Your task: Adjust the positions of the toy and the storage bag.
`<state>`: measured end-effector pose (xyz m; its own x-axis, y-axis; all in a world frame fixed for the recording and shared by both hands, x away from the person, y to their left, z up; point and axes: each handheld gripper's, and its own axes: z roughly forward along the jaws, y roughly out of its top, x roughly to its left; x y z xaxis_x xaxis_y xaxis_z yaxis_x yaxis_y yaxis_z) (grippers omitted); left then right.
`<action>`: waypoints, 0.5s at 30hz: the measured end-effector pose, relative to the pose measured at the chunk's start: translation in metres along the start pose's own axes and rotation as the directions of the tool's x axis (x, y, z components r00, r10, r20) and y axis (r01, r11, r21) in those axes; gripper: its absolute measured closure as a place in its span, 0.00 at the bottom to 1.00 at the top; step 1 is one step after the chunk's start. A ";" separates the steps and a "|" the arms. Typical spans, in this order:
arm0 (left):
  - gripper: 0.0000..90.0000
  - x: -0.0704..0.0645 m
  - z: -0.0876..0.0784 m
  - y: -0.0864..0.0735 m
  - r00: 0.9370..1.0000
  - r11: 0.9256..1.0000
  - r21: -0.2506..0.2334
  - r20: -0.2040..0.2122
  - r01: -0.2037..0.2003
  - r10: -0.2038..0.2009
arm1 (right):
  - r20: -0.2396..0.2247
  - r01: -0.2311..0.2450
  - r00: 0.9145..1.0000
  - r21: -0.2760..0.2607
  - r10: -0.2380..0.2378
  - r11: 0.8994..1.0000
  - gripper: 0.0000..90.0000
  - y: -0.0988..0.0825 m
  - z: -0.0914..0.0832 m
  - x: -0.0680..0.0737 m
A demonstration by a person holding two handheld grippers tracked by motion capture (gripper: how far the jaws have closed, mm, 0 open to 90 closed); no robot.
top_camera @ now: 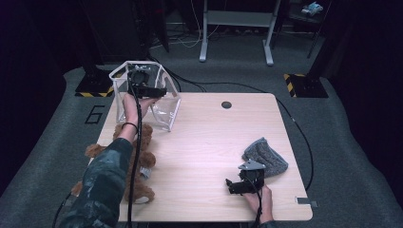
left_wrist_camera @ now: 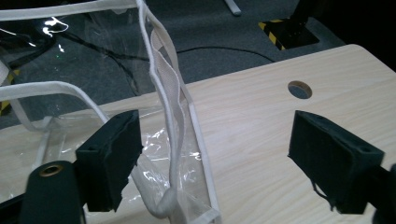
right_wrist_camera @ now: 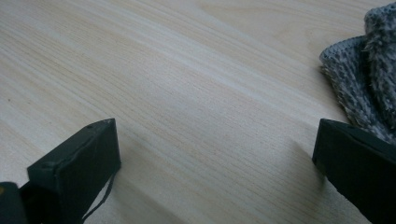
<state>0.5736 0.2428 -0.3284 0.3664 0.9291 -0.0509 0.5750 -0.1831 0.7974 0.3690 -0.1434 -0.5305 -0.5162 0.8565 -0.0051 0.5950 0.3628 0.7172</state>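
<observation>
1. Reaching over the far left corner of the bench [top_camera: 199, 142], I hold my left gripper [top_camera: 153, 91] at the clear plastic bag [top_camera: 164, 111], which stands open there with its white-edged rim up.
2. In the left gripper view my left gripper [left_wrist_camera: 219, 158] has its fingers [left_wrist_camera: 109, 156] spread wide. The bag's white-trimmed wall and a white strap [left_wrist_camera: 168, 126] rise between them, closer to the finger on that view's left.
3. Neither pad presses on the plastic as far as I can see, so I have hold of nothing with that gripper.
4. The bag [left_wrist_camera: 154, 154] sits on the bench's pale wood, its rim partly over the bench's far edge, with grey carpet beyond.
5. My right gripper [top_camera: 234, 186] rests low at the near right of the bench, pointing left across the wood.
6. In the right gripper view its fingers [right_wrist_camera: 77, 165] stand wide apart with bare bench [right_wrist_camera: 196, 93] between them, gripping nothing.
7. A grey knitted hat [top_camera: 266, 156] lies just beyond my right gripper; in the right gripper view the hat [right_wrist_camera: 364, 74] lies beside the finger at that view's right.
8. A brown teddy bear [top_camera: 138, 166] lies at the near left of the bench, partly under my left sleeve.
</observation>
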 end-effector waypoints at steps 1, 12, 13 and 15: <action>0.20 0.000 0.000 0.000 1.000 1.000 0.000 0.000 0.000 0.000 | 0.000 0.000 1.000 -0.001 0.000 1.000 0.00 0.000 0.000 0.000; 0.64 -0.002 0.028 -0.004 0.993 0.997 0.068 -0.108 -0.048 0.055 | -0.003 0.002 1.000 0.005 -0.002 1.000 0.00 0.000 0.000 0.000; 0.69 -0.002 0.028 -0.004 0.993 0.997 0.068 -0.108 -0.048 0.055 | -0.003 0.002 1.000 0.005 -0.002 1.000 0.00 0.000 0.000 0.000; 0.80 -0.002 0.033 -0.003 0.990 0.995 0.081 -0.123 -0.053 0.063 | -0.006 0.005 1.000 0.003 -0.005 1.000 0.00 0.000 0.000 -0.001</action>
<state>0.5950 0.2315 -0.3506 0.3087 0.9483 0.0735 0.6121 -0.2572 0.7477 0.3689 -0.1442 -0.5303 -0.5227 0.8525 -0.0040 0.5946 0.3679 0.7149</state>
